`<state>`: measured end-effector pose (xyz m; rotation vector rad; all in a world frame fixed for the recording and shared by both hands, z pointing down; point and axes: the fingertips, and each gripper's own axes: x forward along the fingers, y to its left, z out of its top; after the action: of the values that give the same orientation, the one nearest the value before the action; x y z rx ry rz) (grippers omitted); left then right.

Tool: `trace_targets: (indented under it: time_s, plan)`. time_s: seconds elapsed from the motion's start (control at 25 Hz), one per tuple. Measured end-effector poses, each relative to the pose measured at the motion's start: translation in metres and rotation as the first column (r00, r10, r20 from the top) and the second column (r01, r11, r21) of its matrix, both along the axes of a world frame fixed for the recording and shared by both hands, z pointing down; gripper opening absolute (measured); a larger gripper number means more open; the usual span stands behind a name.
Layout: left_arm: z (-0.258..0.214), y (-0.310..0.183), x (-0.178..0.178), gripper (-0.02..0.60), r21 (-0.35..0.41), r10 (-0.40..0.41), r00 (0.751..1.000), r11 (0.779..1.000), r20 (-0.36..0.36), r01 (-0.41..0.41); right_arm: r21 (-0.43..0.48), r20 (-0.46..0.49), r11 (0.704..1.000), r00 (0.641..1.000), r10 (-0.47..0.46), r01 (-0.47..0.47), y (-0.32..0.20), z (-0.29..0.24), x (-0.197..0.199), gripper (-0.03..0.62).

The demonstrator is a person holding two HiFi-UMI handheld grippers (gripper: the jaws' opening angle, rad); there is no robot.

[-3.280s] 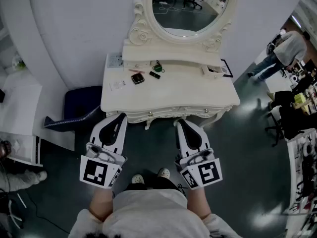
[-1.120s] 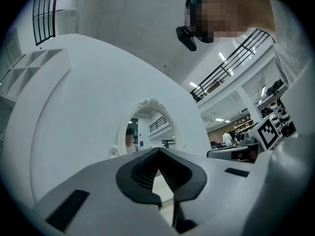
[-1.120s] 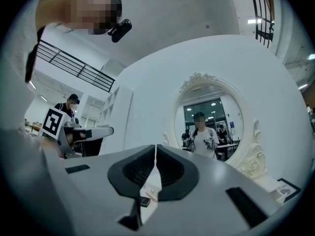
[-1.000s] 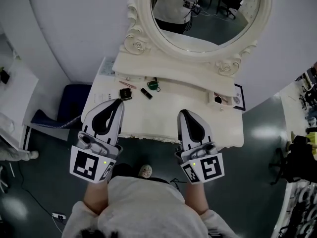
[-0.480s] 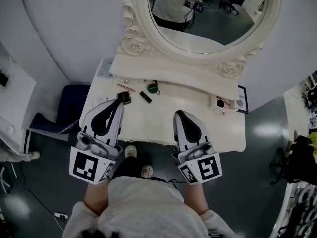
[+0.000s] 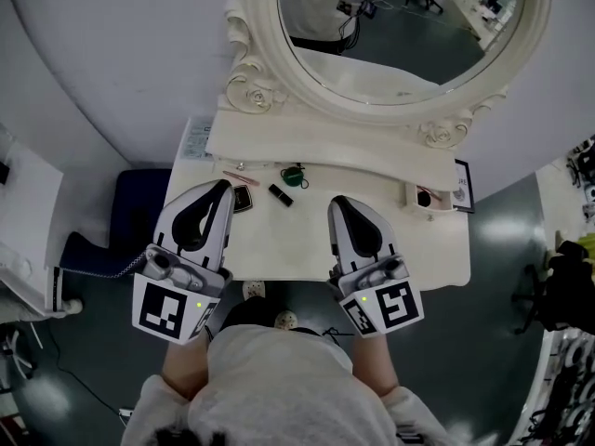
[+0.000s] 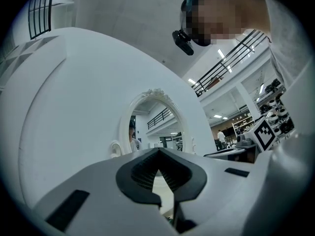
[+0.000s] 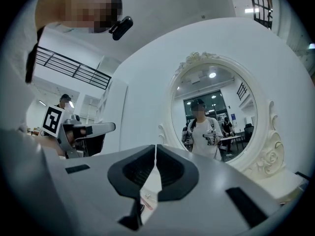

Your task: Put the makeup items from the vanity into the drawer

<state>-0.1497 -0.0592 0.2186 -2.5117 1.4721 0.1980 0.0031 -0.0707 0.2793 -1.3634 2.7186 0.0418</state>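
Observation:
The white vanity [image 6: 307, 249] stands under an oval mirror [image 6: 400, 26]. On its top lie a black compact [image 6: 244, 199], a black lipstick [image 6: 280, 194], a green round item [image 6: 295, 175] and a thin pink pencil [image 6: 234, 177]. A small open drawer [image 6: 423, 196] at the back right holds small items. My left gripper [image 6: 223, 186] is shut and empty, its tip beside the compact and hiding part of it. My right gripper [image 6: 337, 201] is shut and empty over the bare middle of the top. Both gripper views look level toward the mirror [image 8: 216, 117], with the jaws of the left gripper [image 7: 157, 151] and the right gripper [image 8: 155, 146] together.
A dark blue seat [image 6: 139, 203] stands left of the vanity, next to a white desk [image 6: 23, 240]. A framed picture [image 6: 463, 186] sits at the vanity's right end, a paper sheet [image 6: 195, 137] at its left back. My feet [image 6: 270, 305] show under the front edge.
Both grippers have come forward over the vanity's front edge. The left tip has reached the compact and now hides part of it. Both stay shut.

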Motion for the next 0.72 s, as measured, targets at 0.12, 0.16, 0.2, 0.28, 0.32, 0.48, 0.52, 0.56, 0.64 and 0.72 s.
trace_targets:
  time_s: [0.12,0.16,0.2,0.28,0.32,0.48,0.52,0.56,0.64,0.72]
  plan:
    - [0.002,-0.018,-0.007,0.015,-0.005,0.014,1.0,1.0,0.007,-0.014,-0.01,-0.012,1.0,1.0,0.007,-0.007,-0.015,0.004,-0.01,0.025]
    - [0.002,-0.024,-0.009,0.014,-0.006,0.022,1.0,1.0,0.005,-0.022,-0.015,-0.015,1.0,1.0,0.009,-0.009,-0.02,0.005,-0.012,0.025]
    - [0.003,-0.03,-0.011,0.015,-0.008,0.03,1.0,1.0,0.003,-0.03,-0.021,-0.017,1.0,1.0,0.013,-0.013,-0.025,0.007,-0.015,0.025]
    - [0.006,-0.043,-0.015,0.015,-0.013,0.044,0.999,0.999,-0.002,-0.044,-0.034,-0.025,0.999,0.999,0.02,-0.021,-0.036,0.012,-0.02,0.025]
    - [0.008,-0.049,-0.017,0.015,-0.017,0.05,0.999,0.999,-0.003,-0.05,-0.042,-0.029,0.999,0.999,0.024,-0.025,-0.041,0.015,-0.022,0.025]
    - [0.019,-0.072,-0.024,0.015,-0.043,0.076,0.997,0.996,-0.011,-0.077,-0.081,-0.048,0.996,0.998,0.039,-0.043,-0.06,0.03,-0.031,0.025]
    - [0.021,-0.078,-0.025,0.015,-0.048,0.082,0.997,0.995,-0.012,-0.083,-0.092,-0.054,0.995,0.998,0.041,-0.046,-0.065,0.033,-0.033,0.025]
    - [0.024,-0.083,-0.027,0.015,-0.053,0.087,0.996,0.995,-0.013,-0.088,-0.104,-0.06,0.994,0.997,0.041,-0.047,-0.07,0.036,-0.036,0.025]
    - [0.032,-0.092,-0.029,0.014,-0.068,0.1,0.995,0.993,-0.004,-0.1,-0.125,-0.078,0.991,0.996,0.04,-0.049,-0.077,0.046,-0.04,0.025]
    - [0.047,-0.098,-0.031,0.015,-0.1,0.124,0.992,0.988,0.031,-0.12,-0.15,-0.095,0.988,0.995,0.033,-0.047,-0.084,0.057,-0.045,0.025]
